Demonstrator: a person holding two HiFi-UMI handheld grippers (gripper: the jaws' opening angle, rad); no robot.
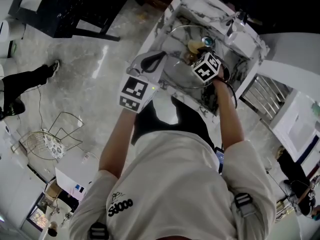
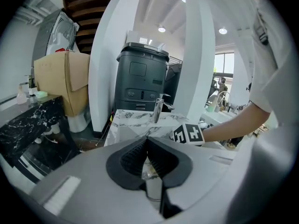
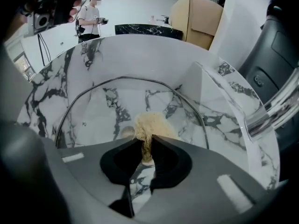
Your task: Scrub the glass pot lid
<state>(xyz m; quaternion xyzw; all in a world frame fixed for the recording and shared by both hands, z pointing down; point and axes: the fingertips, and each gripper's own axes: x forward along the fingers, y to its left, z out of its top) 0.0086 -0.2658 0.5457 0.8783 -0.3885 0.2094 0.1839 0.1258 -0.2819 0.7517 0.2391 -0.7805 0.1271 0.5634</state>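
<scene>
The glass pot lid (image 1: 176, 70) with a metal rim stands tilted in the marble sink (image 1: 192, 0). My left gripper (image 1: 152, 61) is at its left edge, and in the left gripper view its jaws (image 2: 148, 146) are shut on a thin shiny edge of the lid. My right gripper (image 1: 196, 54) is shut on a tan sponge (image 1: 194, 46). Seen from the right gripper (image 3: 146, 146), the sponge (image 3: 150, 124) presses against the clear lid (image 3: 103, 111), whose rim arcs across the basin. The right marker cube (image 2: 189, 134) shows in the left gripper view.
A chrome faucet (image 1: 235, 21) stands at the sink's back edge, close to the right gripper (image 3: 275, 111). A dark bin (image 2: 140, 78) and a cardboard box (image 2: 60, 78) stand beyond the sink. A wire basket (image 1: 47, 141) sits on the floor. Another person (image 3: 88, 17) stands far off.
</scene>
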